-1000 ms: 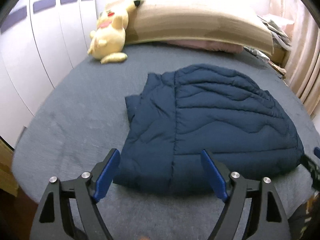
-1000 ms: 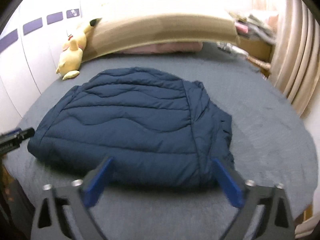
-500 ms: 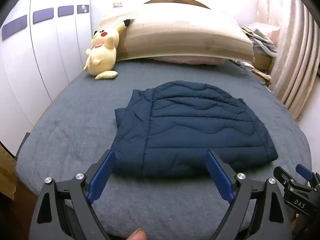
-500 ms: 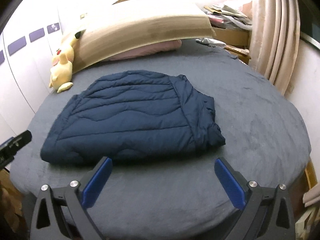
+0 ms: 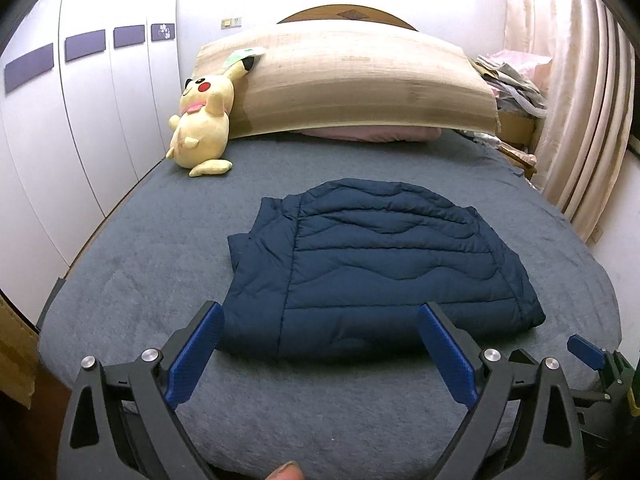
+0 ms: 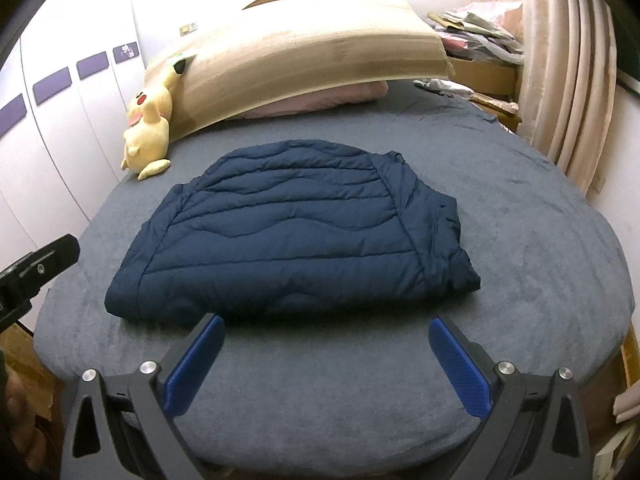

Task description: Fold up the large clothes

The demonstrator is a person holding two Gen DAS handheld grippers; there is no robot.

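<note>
Bare grey bed all around folded jacket; plush toy far off by headboard.

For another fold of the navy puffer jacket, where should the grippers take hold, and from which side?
Probably the near edge of the navy puffer jacket, approached from the foot of the bed. That edge lies straight and thick, facing the left gripper, whose jaws are opening, and the right gripper.

Navy quilted jacket folded flat, mid-bed.
</note>
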